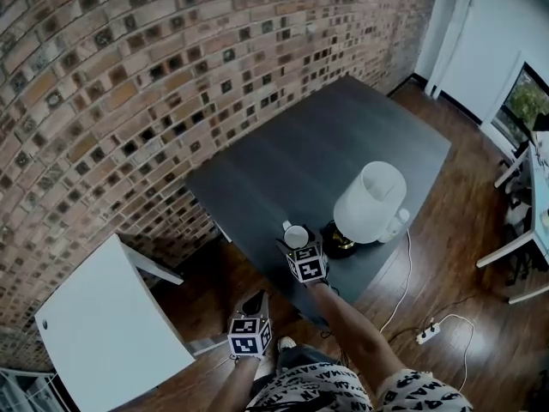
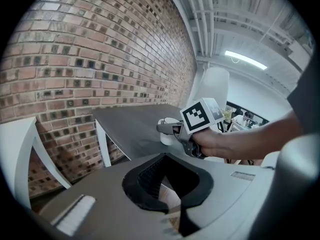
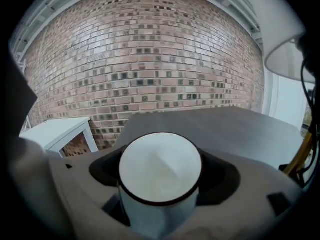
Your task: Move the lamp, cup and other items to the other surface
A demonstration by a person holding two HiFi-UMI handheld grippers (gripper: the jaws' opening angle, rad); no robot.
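Note:
A white cup (image 1: 296, 234) stands at the near edge of the dark table (image 1: 326, 136). My right gripper (image 1: 295, 242) is shut on it, and in the right gripper view the cup (image 3: 160, 169) fills the gap between the jaws. Just right of the cup is the lamp, with a white shade (image 1: 369, 202) on a dark base (image 1: 338, 241). A second white mug (image 1: 397, 223) sits behind the lamp. My left gripper (image 1: 254, 304) hangs lower, off the table's near corner, open with nothing between its jaws. From the left gripper view I see the right gripper (image 2: 168, 128) around the cup (image 2: 167, 135).
A white side table (image 1: 103, 333) stands to the left against the brick wall. The lamp's white cord runs down to a power strip (image 1: 426, 333) on the wooden floor. White furniture stands at the far right.

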